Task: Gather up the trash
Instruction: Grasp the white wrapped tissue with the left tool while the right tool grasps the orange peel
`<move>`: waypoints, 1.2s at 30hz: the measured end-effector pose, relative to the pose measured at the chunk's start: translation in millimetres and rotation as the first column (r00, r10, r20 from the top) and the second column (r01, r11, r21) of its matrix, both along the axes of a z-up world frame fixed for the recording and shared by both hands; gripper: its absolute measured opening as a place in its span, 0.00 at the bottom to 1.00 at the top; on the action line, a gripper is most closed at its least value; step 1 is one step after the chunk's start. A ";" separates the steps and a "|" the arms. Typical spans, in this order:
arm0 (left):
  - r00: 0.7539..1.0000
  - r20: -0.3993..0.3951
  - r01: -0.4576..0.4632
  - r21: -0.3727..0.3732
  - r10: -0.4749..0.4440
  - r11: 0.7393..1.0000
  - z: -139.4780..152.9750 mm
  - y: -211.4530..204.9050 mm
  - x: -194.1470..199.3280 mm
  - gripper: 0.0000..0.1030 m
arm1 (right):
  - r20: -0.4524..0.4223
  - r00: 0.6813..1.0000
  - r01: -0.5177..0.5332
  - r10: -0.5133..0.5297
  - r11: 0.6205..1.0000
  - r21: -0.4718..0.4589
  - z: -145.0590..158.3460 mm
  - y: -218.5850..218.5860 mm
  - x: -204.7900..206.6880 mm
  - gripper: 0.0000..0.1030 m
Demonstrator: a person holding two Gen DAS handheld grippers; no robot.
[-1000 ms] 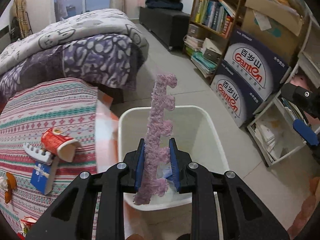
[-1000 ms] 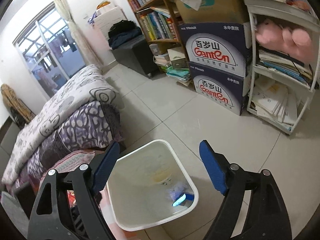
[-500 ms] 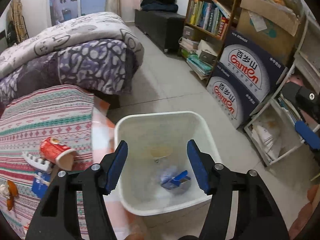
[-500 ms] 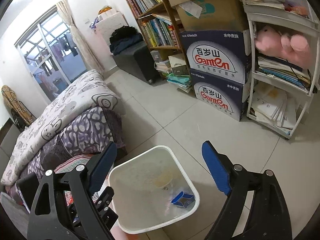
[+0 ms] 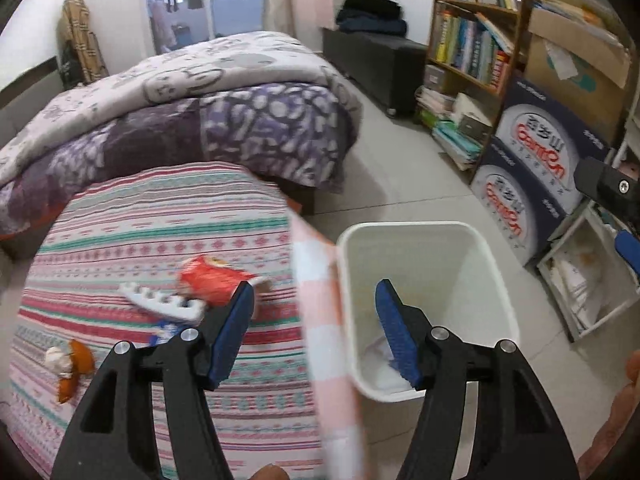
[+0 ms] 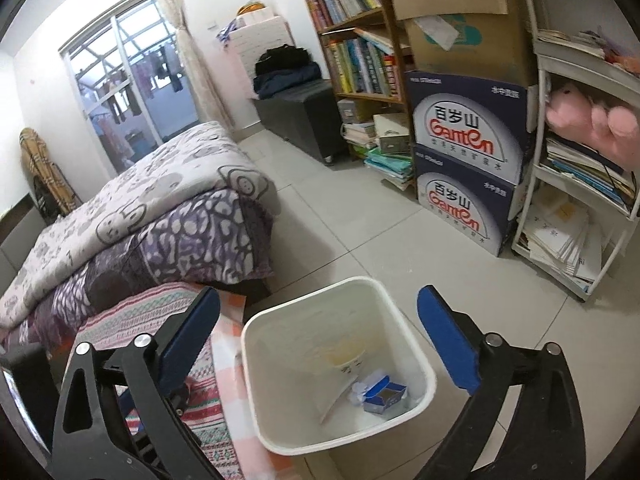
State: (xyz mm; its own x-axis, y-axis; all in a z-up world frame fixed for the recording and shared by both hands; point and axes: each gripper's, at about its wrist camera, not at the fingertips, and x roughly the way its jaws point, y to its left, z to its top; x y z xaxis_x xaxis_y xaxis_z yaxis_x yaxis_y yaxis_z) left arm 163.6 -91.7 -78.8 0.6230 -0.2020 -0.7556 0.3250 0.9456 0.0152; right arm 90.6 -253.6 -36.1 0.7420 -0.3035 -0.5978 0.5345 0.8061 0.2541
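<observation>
A white trash bin (image 5: 420, 229) stands on the tiled floor beside a table with a striped cloth (image 5: 160, 240). On the cloth lie a red paper cup (image 5: 212, 280) on its side, a white toothed plastic piece (image 5: 160, 302), a blue card (image 5: 164, 326) and an orange-and-white scrap (image 5: 68, 364). My left gripper (image 5: 314, 286) is open and empty, over the cloth's edge and the bin's left rim. The jaws of my right gripper (image 6: 319, 291) are opening, with nothing between them, above the bin (image 6: 412, 344). Inside the bin lie a small blue box (image 6: 384, 394) and a paper cup (image 6: 344, 356).
A bed with purple quilts (image 5: 200, 112) lies behind the table. Bookshelves (image 6: 360, 40), stacked water cartons (image 6: 464, 168) and a white rack of papers (image 6: 568, 232) line the right wall. Bare tiled floor (image 6: 340, 224) lies between the bed and the shelves.
My left gripper let go of the pink fuzzy strip over the bin, opened, and swung left toward the striped cloth. My right gripper opened wider and its view shifted.
</observation>
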 end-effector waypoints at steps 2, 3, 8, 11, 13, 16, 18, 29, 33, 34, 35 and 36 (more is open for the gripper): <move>1.000 0.004 -0.024 0.010 0.024 1.000 0.0 10.9 2.1 0.61 | -0.013 1.000 -0.025 0.025 1.000 -0.008 -2.2 12.3 5.0 0.93; 0.999 0.002 -0.046 0.015 0.046 0.999 -0.1 21.4 3.8 0.61 | -0.016 0.999 -0.032 0.032 0.999 -0.009 -2.9 16.5 6.7 0.93; 0.992 -0.016 -0.123 0.030 0.123 0.992 -1.6 58.9 11.6 0.64 | -0.044 0.995 -0.092 0.091 0.996 -0.020 -8.5 45.6 17.2 0.93; 0.986 -0.027 -0.160 0.041 0.162 0.986 -3.7 82.0 14.9 0.64 | -0.061 0.990 -0.126 0.124 0.992 -0.028 -13.0 59.9 21.8 0.93; 0.982 -0.027 -0.184 0.054 0.186 0.981 -3.9 97.0 16.7 0.64 | -0.077 0.986 -0.152 0.150 0.988 -0.029 -16.9 70.3 25.9 0.93; 0.977 -0.028 -0.209 0.069 0.211 0.975 -4.4 113.5 17.9 0.65 | -0.100 0.976 -0.196 0.191 0.980 -0.035 -21.9 88.5 31.2 0.93; 0.974 -0.028 -0.223 0.081 0.226 0.971 -5.1 125.3 17.6 0.67 | -0.112 0.969 -0.226 0.221 0.973 -0.040 -25.0 100.4 34.2 0.93; 0.924 -0.131 -0.336 0.172 0.359 0.926 -30.1 217.8 34.3 0.72 | -0.197 0.901 -0.396 0.386 0.918 -0.010 -48.3 161.3 49.9 0.93; 0.820 -0.274 -0.504 0.067 0.502 0.861 -41.7 283.7 48.3 0.72 | -0.227 0.873 -0.443 0.432 0.896 0.004 -56.9 183.4 55.5 0.93; 0.795 -0.304 -0.540 0.040 0.525 0.840 -44.2 295.7 49.6 0.71 | -0.234 0.865 -0.456 0.444 0.890 0.003 -58.9 189.5 56.2 0.93; 0.764 -0.340 -0.581 0.008 0.549 0.814 -47.6 309.8 51.4 0.71 | -0.239 0.858 -0.467 0.454 0.884 0.002 -60.4 194.2 57.4 0.93; 0.727 -0.386 -0.626 -0.031 0.569 0.779 -52.4 325.7 53.1 0.71 | -0.245 0.849 -0.483 0.469 0.876 0.003 -62.5 201.1 59.0 0.93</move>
State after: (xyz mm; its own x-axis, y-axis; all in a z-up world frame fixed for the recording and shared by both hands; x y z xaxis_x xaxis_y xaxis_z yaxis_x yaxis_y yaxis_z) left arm 216.7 234.0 -131.1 0.3651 -0.0024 -0.9309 -0.3516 0.9256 -0.1402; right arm 149.6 -52.4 -98.6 0.6473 0.0130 -0.7621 0.1189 0.9859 0.1178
